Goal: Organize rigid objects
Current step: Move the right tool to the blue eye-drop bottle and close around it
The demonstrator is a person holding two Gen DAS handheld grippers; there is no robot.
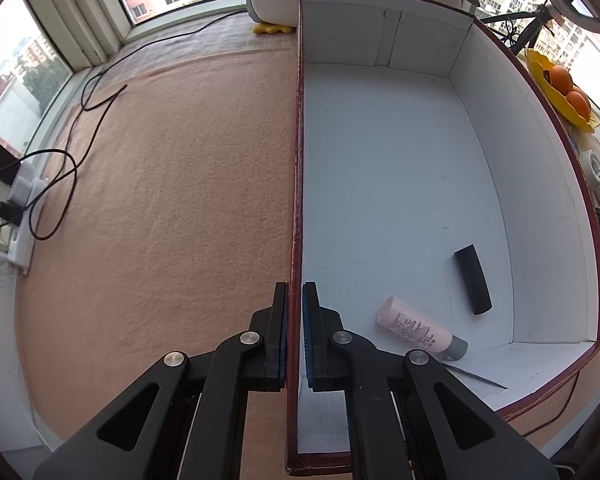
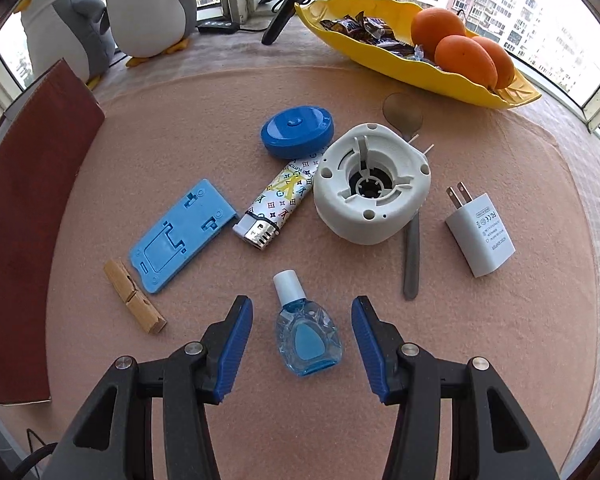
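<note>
Room: windows all around, tall buildings outside, and a worktop (image 2: 500, 320) under a pink cloth.
Left claw (image 1: 295, 336): clenched on the red side wall of the white box (image 1: 380, 160), pinching it from both sides.
Box so far: a pink tube (image 1: 418, 328) just to the right of the left claw, and a black bar (image 1: 473, 279) a bit farther right. Most of the box floor is bare.
Right claw (image 2: 302, 340): released, its blue pads wide apart and not touching anything.
Eye drop bottle (image 2: 306, 332): lying right between the right claw's pads, cap pointing away. It looks like the next thing to pick.
Still out, past the right claw: a lighter (image 2: 278, 210), a blue round lid (image 2: 297, 130), a white round part (image 2: 370, 186), a spoon (image 2: 410, 216).
Still out, left of the right claw: a blue flat holder (image 2: 180, 236), a wooden clip (image 2: 134, 296).
Still out, right of the right claw: a white plug (image 2: 480, 236).
How far: just started, I think. Two things in, about eight left.
Not part of the job, I guess: yellow fruit dish (image 2: 380, 56), toy penguins (image 2: 148, 8).
</note>
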